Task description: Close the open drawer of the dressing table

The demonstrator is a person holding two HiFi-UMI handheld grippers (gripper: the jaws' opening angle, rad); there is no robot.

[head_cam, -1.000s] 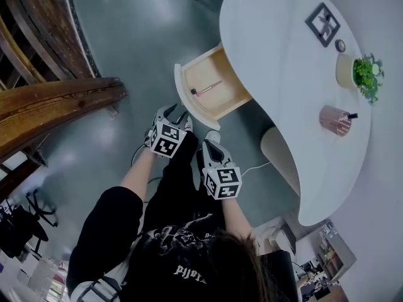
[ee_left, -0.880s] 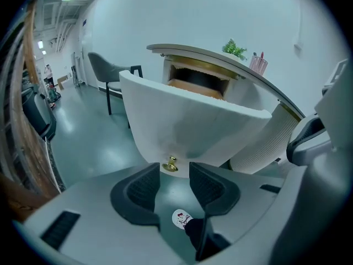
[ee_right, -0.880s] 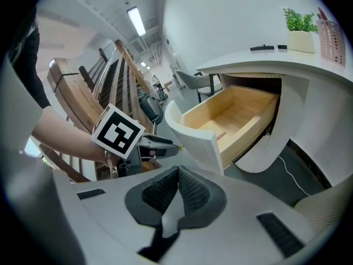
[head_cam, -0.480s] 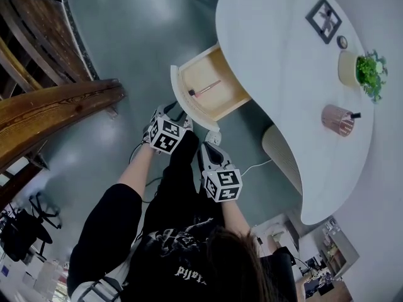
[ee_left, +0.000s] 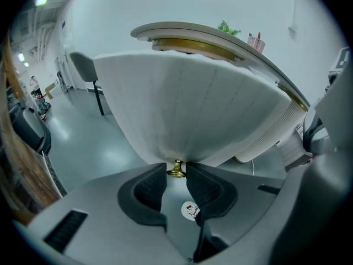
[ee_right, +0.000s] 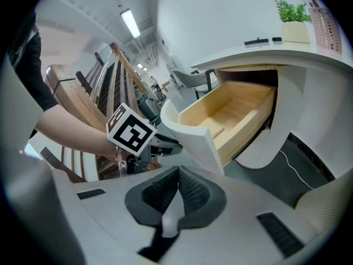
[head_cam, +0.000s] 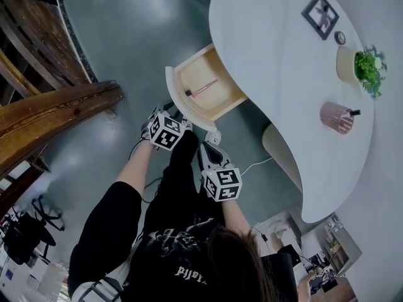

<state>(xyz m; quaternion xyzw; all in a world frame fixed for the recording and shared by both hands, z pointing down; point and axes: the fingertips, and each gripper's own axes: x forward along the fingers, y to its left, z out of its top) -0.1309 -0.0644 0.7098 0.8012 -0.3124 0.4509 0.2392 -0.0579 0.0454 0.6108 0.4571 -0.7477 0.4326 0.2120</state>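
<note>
Seen from overhead, a person (head_cam: pixel 189 257) in a dark printed top stands at a curved white dressing table (head_cam: pixel 283 74), a two-jaw tool in each hand. The drawer (head_cam: pixel 174 92) is open, pulled well out from under the table's left end, its curved white front facing the person & its pale wood inside on show. A slim pink-handled item (head_cam: pixel 203 88) lies on the drawer's floor. The left gripper (head_cam: pixel 173 114) points steeply down at the lower edge of that front. Its own view shows a small brass knob (ee_left: pixel 176 170) on the front, sitting btwn the tips of the dark ribbed pads (ee_left: pixel 149 189). The jaws have just been closing & the pads look to press the knob from both sides. The right gripper (head_cam: pixel 212 142) hangs just beside the left one, near the drawer's corner but apart from it, jaws closed on each other w/ nothing btwn them. On the table, well apart from the drawer, are a framed picture (head_cam: pixel 323 16), a potted green plant (head_cam: pixel 367 73) & a pink ribbed cup (head_cam: pixel 335 117). Dark wooden railings (head_cam: pixel 56 106) run along the left over a grey-green floor (head_cam: pixel 145 30).
</note>
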